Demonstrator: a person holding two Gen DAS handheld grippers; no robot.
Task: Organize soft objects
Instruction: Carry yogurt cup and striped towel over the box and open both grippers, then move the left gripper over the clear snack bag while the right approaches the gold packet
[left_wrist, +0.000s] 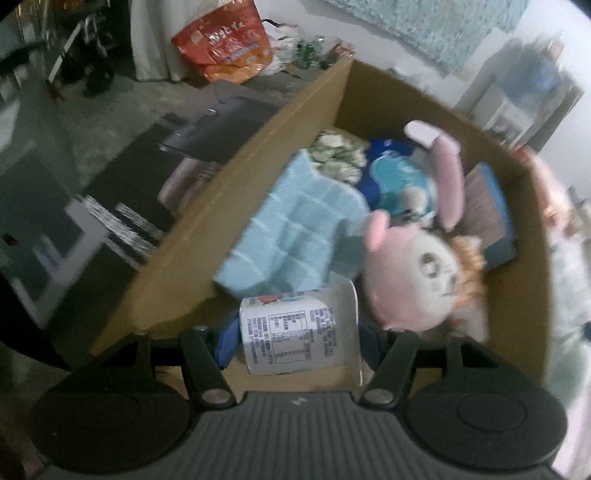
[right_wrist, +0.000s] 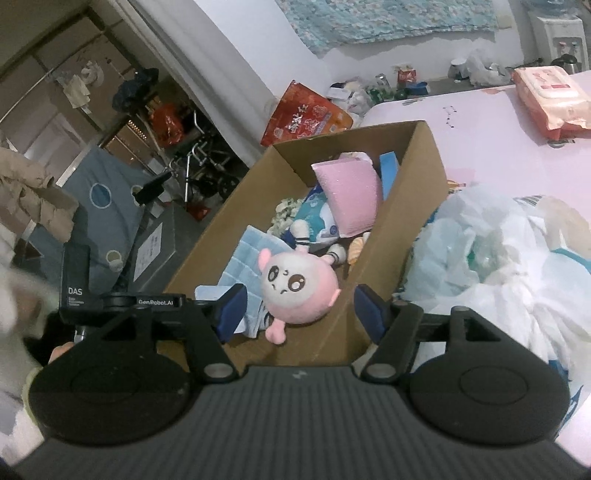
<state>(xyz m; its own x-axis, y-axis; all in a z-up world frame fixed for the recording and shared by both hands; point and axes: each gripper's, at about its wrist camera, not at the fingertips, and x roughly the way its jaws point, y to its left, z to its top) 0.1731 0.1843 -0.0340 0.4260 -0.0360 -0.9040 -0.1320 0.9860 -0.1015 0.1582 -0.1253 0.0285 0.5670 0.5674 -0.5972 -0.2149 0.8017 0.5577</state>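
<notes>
So, plain brown corrugated cardboard box sitting on a smooth pink desk, stuffed with soft things. Round pink-and-white plush with big embroidered eyes lying face-up at the near end, resting on a quilted light-blue cloth with a squared, waffle-like texture. Further in, toward 12 o'clock: glittery pink puffy pillow leaning on a blue-and-white doll, flat blue block upright against the wall.

Left gripper pointing steeply down into the box, jaws clamped on a squishy white wrapped roll with a printed label, blue pads pressing both sides.

Right gripper hanging above the near end, jaws spread wide, nothing touching the pads; pink plush framed in the gap below.

At 3 o'clock from the box, heap of crinkly translucent plastic bags.
</notes>
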